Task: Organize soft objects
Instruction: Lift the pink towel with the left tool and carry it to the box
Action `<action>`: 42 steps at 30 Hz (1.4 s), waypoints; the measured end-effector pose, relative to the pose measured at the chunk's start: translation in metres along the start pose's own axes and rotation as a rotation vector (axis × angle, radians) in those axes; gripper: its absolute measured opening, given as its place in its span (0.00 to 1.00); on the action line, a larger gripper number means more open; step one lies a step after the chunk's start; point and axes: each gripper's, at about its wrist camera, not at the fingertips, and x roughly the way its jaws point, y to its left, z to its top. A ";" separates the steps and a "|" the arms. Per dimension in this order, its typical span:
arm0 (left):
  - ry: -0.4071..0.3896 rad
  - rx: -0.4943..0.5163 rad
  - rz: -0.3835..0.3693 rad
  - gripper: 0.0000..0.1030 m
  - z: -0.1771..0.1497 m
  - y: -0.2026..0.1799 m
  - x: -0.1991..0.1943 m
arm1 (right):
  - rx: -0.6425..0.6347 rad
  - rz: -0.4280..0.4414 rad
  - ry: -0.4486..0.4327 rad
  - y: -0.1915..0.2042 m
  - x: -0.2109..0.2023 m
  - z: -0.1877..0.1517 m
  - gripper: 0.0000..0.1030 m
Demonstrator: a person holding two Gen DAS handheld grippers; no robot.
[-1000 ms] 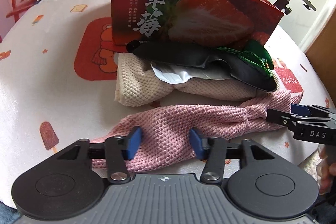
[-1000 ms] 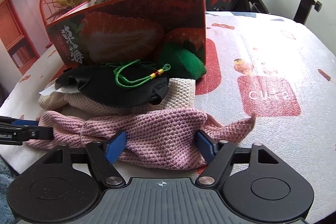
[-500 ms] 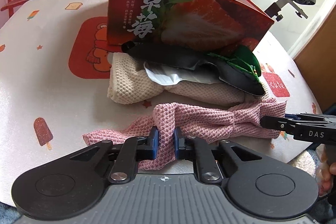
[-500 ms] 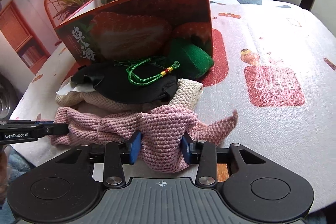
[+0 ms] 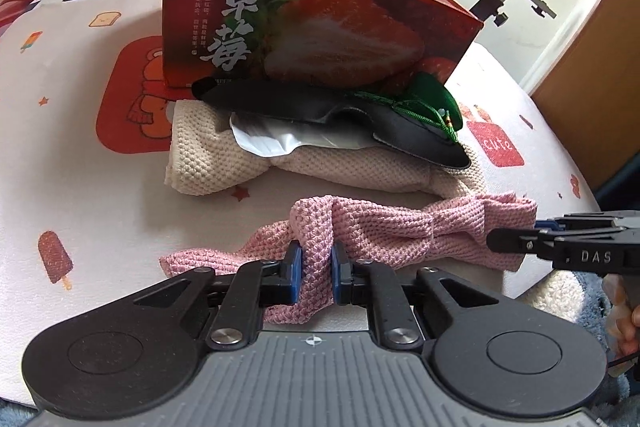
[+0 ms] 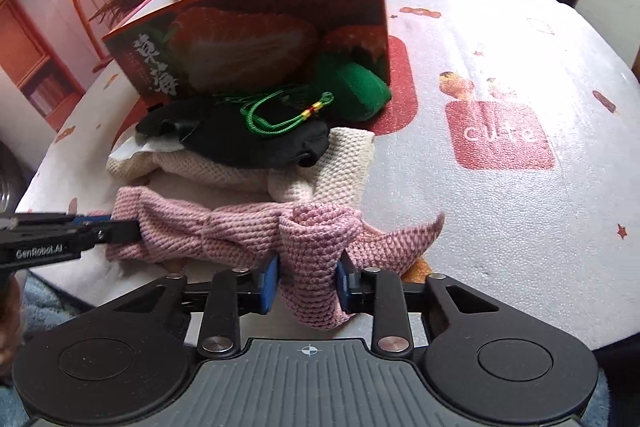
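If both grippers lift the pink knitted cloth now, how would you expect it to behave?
Probably floppy: the pink knitted cloth bunches between the left gripper pads and droops below the closing right gripper. Its middle would likely sag. The coarse knit should resist slipping.

Left tongs (image 5: 316, 277) clamped, right tongs (image 6: 307, 282) closing

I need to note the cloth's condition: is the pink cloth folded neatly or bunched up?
Bunched up. The pink cloth is gathered into ridges, pinched by the left gripper and the closing right gripper, one corner sticking out.

Pink cloth (image 6: 240, 231) btwn closing R tongs (image 6: 308, 277)
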 end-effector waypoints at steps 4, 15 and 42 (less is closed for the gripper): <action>-0.035 0.003 -0.033 0.15 0.000 -0.002 -0.009 | 0.005 0.065 -0.011 0.005 -0.011 0.004 0.16; -0.113 -0.006 -0.057 0.15 0.006 0.002 -0.025 | -0.022 0.092 -0.096 0.011 -0.032 0.017 0.15; -0.379 0.008 -0.005 0.15 0.183 0.006 -0.078 | -0.011 0.193 -0.351 0.020 -0.049 0.229 0.14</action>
